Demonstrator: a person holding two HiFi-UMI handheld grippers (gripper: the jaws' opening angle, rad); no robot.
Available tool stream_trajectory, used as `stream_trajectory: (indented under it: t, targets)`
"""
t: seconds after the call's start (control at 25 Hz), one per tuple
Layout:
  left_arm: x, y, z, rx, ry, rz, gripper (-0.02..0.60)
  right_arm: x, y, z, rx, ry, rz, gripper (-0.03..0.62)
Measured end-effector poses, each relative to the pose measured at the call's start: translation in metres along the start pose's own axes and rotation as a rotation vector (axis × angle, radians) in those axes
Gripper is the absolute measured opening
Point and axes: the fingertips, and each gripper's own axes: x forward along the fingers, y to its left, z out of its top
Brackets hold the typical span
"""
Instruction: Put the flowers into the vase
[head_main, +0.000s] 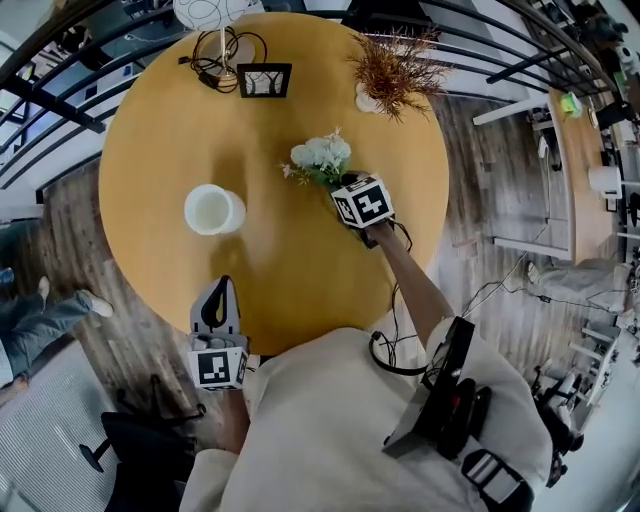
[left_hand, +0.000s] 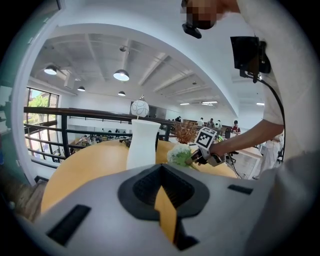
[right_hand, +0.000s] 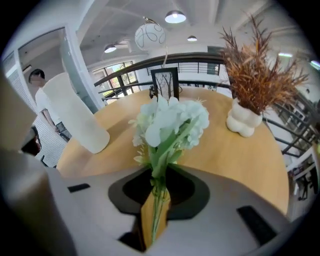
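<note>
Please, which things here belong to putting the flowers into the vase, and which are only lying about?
For the job: white flowers, white vase, right hand-held gripper shut on the stems.
Only lying about: dried plant in white pot, black picture frame, globe lamp.

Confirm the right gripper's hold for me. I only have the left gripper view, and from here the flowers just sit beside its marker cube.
Observer: In its own view, the right gripper has its jaws closed on the green stems of the flowers, and the blooms stick out ahead of it.
Operator: Check the vase's mouth. I only see its side.
Observer: In the head view, the vase stands upright with its mouth open and nothing in it.
Operator: Give me the gap between them.
Observer: From above, bare table lies between the vase and the flowers. They are apart, with the flowers to the vase's right.
</note>
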Motion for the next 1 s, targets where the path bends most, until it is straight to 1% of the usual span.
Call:
stream_trajectory:
  t: [0.08, 0.16, 0.24, 0.36, 0.44, 0.52, 0.64, 0.76, 0.84, 0.92, 1.0]
  targets:
    - [-0.001, -0.003, 0.001, 0.003, -0.002, -0.005, 0.006, -0.01, 0.002, 0.013, -0.014, -0.06, -0.007, 0.074]
    - [-0.004, -0.006, 0.0, 0.005, -0.001, -0.002, 0.006, -0.023, 0.009, 0.036, -0.038, -0.142, -0.004, 0.074]
    - [-0.006, -0.008, 0.001, 0.01, -0.009, 0.005, 0.006, -0.04, 0.018, 0.071, -0.072, -0.246, 0.007, 0.074]
    - [-0.008, -0.011, 0.006, 0.017, -0.022, 0.008, 0.006, -0.081, 0.039, 0.133, -0.131, -0.423, 0.029, 0.074]
    - [-0.011, -0.013, 0.009, 0.018, -0.029, 0.012, 0.006, -0.113, 0.06, 0.176, -0.176, -0.54, 0.057, 0.074]
    - [-0.013, -0.015, 0.012, 0.018, -0.037, 0.017, 0.006, -0.146, 0.087, 0.215, -0.224, -0.662, 0.104, 0.074]
    - [-0.018, -0.012, 0.008, 0.017, -0.04, 0.018, 0.006, -0.191, 0.138, 0.26, -0.295, -0.829, 0.184, 0.074]
    - [-0.019, -0.002, 0.002, 0.005, -0.059, 0.026, 0.006, -0.224, 0.195, 0.285, -0.359, -0.97, 0.297, 0.074]
    - [-0.014, 0.003, 0.001, -0.004, -0.07, 0.028, 0.006, -0.241, 0.224, 0.29, -0.395, -1.062, 0.385, 0.074]
    - [-0.004, 0.004, 0.005, -0.006, -0.066, 0.027, 0.006, -0.254, 0.241, 0.29, -0.44, -1.132, 0.441, 0.074]
    - [0.008, 0.002, 0.012, -0.001, -0.052, 0.026, 0.006, -0.259, 0.248, 0.289, -0.462, -1.155, 0.49, 0.074]
